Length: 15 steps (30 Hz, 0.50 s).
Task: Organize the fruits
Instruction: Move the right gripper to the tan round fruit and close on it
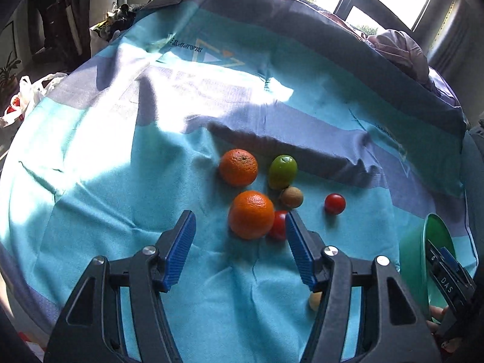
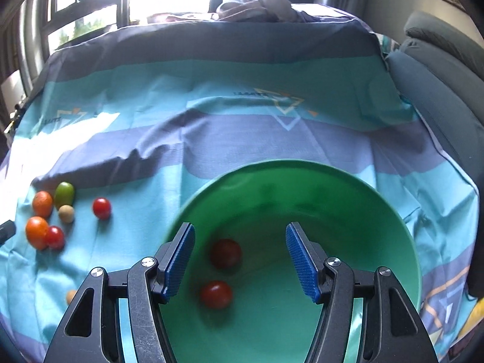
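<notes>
On the blue cloth lie two oranges, a green fruit, a small brown fruit and two red tomatoes. My left gripper is open and empty, just short of the near orange. My right gripper is open and empty over a green bowl that holds two red tomatoes. The bowl also shows at the right of the left wrist view. The fruit group shows at the left of the right wrist view.
A small tan fruit lies near my left gripper's right finger, and shows in the right wrist view. The cloth is wrinkled. Bundled fabric lies at the far edge by windows. A grey seat stands to the right.
</notes>
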Each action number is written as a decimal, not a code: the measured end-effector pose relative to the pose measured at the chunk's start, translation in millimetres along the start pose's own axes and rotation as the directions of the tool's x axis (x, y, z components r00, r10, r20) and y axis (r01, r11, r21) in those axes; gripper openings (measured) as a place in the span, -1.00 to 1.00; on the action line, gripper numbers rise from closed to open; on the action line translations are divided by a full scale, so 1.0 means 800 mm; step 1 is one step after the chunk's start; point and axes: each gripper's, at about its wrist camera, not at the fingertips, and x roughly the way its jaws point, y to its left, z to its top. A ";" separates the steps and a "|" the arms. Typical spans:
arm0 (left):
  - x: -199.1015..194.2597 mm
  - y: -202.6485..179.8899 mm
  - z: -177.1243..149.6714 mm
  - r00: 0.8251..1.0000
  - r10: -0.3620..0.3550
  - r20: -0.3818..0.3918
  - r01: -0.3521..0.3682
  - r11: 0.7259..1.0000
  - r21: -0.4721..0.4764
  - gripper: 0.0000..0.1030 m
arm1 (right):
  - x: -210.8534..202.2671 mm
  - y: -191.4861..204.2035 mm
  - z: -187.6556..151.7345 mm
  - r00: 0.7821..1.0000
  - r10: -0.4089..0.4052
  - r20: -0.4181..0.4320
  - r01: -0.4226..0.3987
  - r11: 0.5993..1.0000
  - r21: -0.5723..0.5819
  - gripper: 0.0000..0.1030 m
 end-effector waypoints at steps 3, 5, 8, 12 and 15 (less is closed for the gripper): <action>0.002 0.000 0.006 0.999 -0.031 -0.008 0.031 0.999 -0.012 0.15 | -0.017 0.009 0.002 0.998 -0.050 0.031 0.051 0.999 -0.017 0.25; 0.001 -0.004 0.012 0.998 -0.063 -0.009 0.063 0.998 -0.001 0.15 | -0.038 0.018 0.002 0.997 -0.032 0.071 0.034 0.999 -0.018 0.25; 0.006 -0.021 0.028 0.994 -0.106 -0.027 0.107 0.993 0.039 0.10 | -0.059 0.028 0.003 0.982 0.183 0.045 -0.183 0.983 0.001 0.25; 0.033 -0.042 0.051 0.984 -0.143 -0.110 0.150 0.987 0.051 -0.19 | -0.055 0.064 -0.002 0.874 0.480 -0.072 -0.483 0.875 -0.026 0.20; 0.055 -0.060 0.059 0.980 -0.128 -0.154 0.144 0.985 0.093 -0.29 | -0.046 0.105 -0.013 0.850 0.505 -0.145 -0.521 0.847 -0.104 -0.09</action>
